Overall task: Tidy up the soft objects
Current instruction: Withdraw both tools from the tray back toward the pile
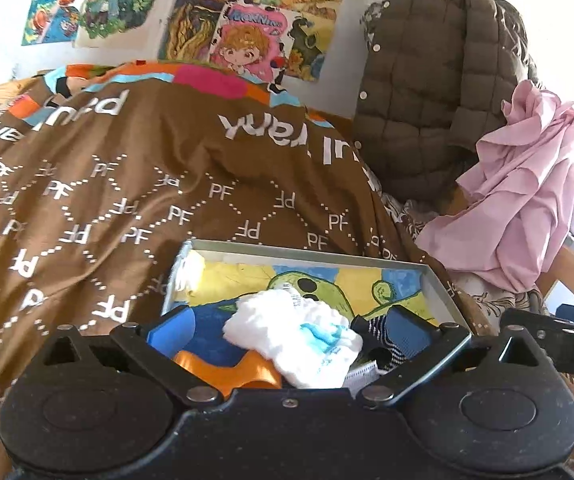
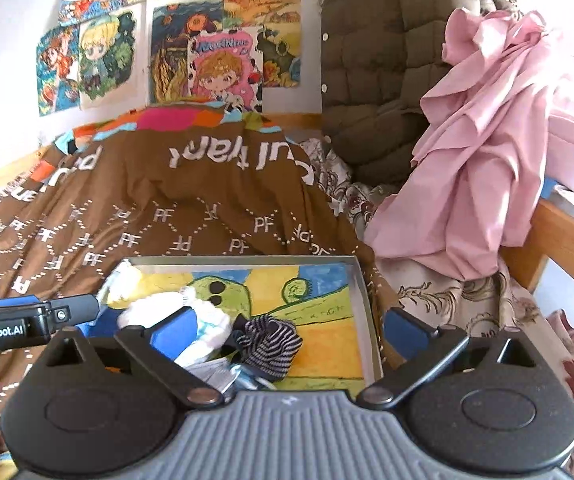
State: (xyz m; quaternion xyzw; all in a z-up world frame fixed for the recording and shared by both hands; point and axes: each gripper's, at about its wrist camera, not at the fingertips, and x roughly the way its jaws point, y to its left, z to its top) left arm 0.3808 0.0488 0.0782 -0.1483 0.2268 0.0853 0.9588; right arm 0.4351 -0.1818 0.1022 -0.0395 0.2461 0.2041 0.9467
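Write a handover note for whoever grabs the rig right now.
Left gripper: open, jaws either side of the white cloth in the tray, not clamped.
Right gripper: open, empty, over the tray's right half, above the striped sock.
Cloth and sock lie loose on the tray's near side. Pink shirt and quilted jacket piled at the bed's right end.
Done: nothing clearly sorted. Left: all of it.

Tray [image 2: 361,304] right half free; socks [image 2: 271,344] crowd left.
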